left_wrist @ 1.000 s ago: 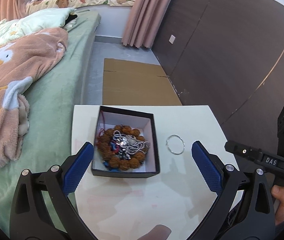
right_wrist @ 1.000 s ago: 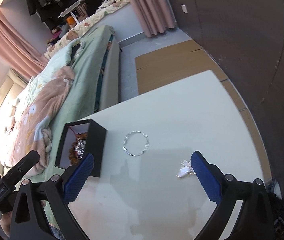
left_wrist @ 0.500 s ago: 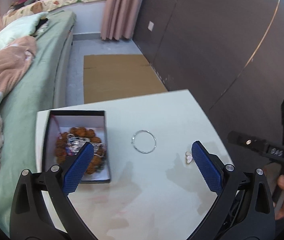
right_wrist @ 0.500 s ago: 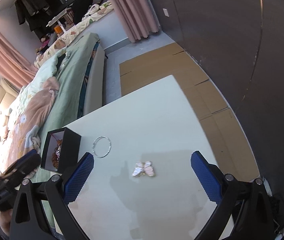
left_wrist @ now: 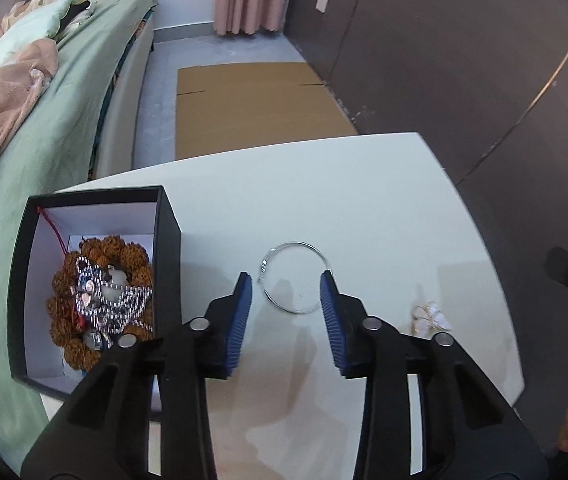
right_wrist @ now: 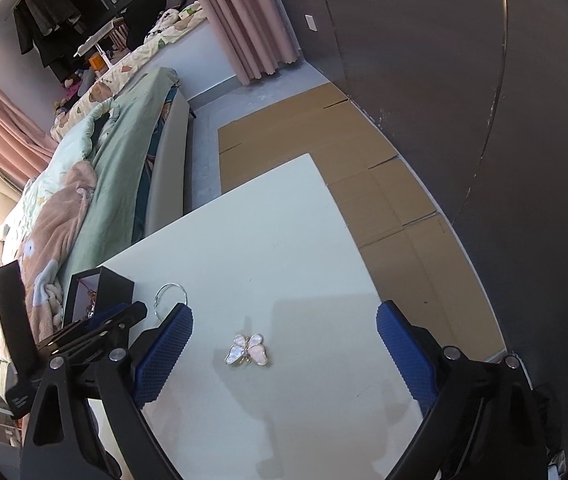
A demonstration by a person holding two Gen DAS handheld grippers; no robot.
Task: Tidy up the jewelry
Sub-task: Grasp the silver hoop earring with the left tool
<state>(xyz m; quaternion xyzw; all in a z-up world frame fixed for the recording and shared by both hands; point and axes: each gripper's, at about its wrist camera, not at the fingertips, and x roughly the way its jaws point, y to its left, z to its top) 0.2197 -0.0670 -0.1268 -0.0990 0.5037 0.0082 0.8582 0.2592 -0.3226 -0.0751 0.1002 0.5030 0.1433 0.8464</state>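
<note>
Silver hoop [left_wrist: 293, 277] lies flat on the white table [left_wrist: 348, 200], just beside the black box [left_wrist: 169, 240] of beads and chains — the left gripper [left_wrist: 285, 282] stands spread at its two sides. Beyond, the butterfly brooch [right_wrist: 247, 350] lies between the right gripper's [right_wrist: 284, 330] wide-spread fingers.
</note>
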